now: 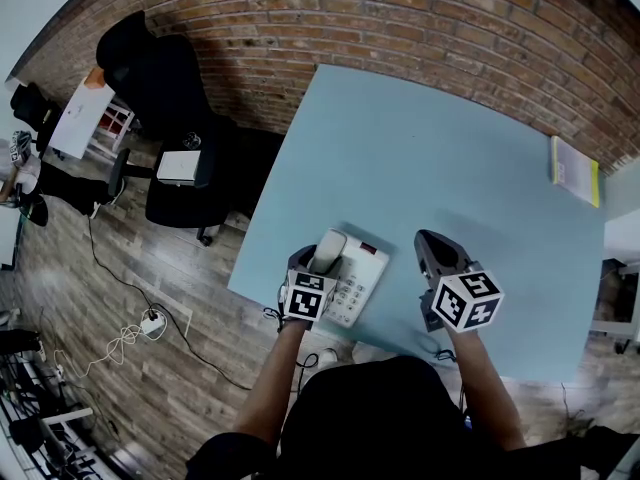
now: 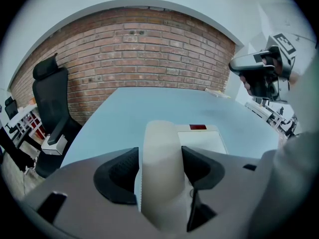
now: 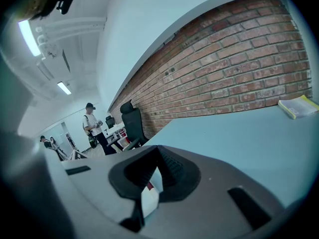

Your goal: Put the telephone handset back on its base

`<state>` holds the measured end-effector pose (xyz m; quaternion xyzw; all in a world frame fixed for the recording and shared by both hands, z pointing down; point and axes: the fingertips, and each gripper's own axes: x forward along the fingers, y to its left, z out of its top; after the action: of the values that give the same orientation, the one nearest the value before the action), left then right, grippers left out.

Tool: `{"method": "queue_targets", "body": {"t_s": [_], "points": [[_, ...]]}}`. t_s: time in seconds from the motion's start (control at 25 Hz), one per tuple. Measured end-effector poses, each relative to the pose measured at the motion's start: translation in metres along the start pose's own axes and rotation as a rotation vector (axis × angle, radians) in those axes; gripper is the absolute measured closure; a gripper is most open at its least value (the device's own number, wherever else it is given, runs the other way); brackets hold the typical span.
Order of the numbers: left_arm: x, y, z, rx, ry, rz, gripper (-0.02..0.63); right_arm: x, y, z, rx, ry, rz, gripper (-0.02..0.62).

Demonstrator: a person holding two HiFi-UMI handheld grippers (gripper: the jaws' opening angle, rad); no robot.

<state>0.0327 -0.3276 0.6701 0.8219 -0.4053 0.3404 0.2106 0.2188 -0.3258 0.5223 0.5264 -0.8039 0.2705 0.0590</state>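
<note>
The cream telephone base [image 1: 360, 278] sits at the near edge of the light blue table [image 1: 430, 148]. Its handset [image 1: 328, 249] lies along the base's left side. My left gripper [image 1: 314, 261] is shut on the handset [image 2: 162, 158], one dark pad pressed against each side; the base [image 2: 204, 139] with its red lamp shows just beyond. I cannot tell whether the handset rests in the cradle or hangs just above it. My right gripper [image 1: 433, 241] hovers right of the phone, apart from it. Its jaws [image 3: 158, 156] meet at the tips with nothing held.
A yellow-edged book [image 1: 574, 171] lies at the table's far right edge. A black office chair [image 1: 170, 88] stands left of the table by the brick wall. Cables and a power strip [image 1: 140, 326] lie on the wooden floor. People stand far off [image 3: 92, 126].
</note>
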Motion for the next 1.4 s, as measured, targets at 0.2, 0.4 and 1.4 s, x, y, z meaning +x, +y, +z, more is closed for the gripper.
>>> {"method": "queue_targets", "body": {"t_s": [0.2, 0.4, 1.4], "points": [[-0.009, 0.000, -0.001, -0.005, -0.018, 0.002, 0.350, -0.003, 0.007, -0.001, -0.006, -0.003, 0.001, 0.583], [-0.017, 0.000, 0.002, -0.006, -0.038, 0.000, 0.350, -0.006, 0.014, -0.001, -0.011, -0.010, 0.004, 0.583], [-0.092, -0.015, 0.026, -0.009, -0.206, -0.063, 0.377, -0.033, 0.060, -0.009, -0.032, -0.041, 0.000, 0.583]]}}
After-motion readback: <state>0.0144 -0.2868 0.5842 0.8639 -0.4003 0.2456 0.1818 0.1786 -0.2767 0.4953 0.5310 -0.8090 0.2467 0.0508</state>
